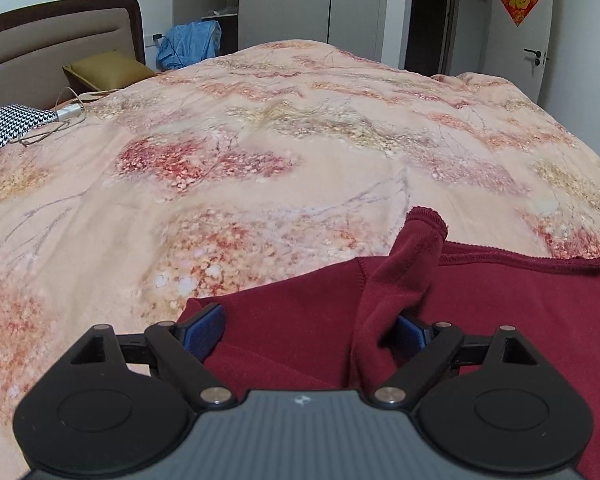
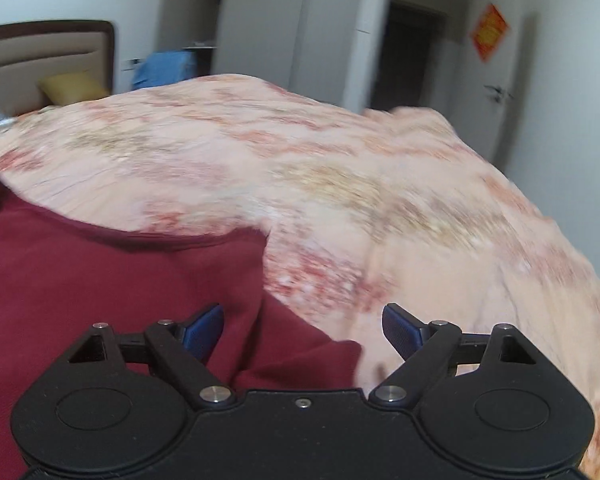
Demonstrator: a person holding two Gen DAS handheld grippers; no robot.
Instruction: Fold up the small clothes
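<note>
A dark red garment [image 1: 500,312] lies spread on the floral bedspread [image 1: 260,160]. A sleeve of it [image 1: 404,280] stands up in a raised fold, its cuff pointing away from me. My left gripper [image 1: 310,330] is open over the garment's left corner, and the raised sleeve drapes over its right blue pad [image 1: 410,330]. In the right wrist view the garment [image 2: 100,280] fills the lower left, its right corner lying between the pads. My right gripper [image 2: 302,330] is open just above that corner. This view is motion-blurred.
A padded headboard [image 1: 52,36], a mustard pillow [image 1: 104,70], a houndstooth cushion [image 1: 8,126] and a charger with cable [image 1: 68,114] sit at the far left. Blue clothing [image 1: 188,44] hangs behind the bed. A wardrobe and a door [image 1: 536,40] stand beyond.
</note>
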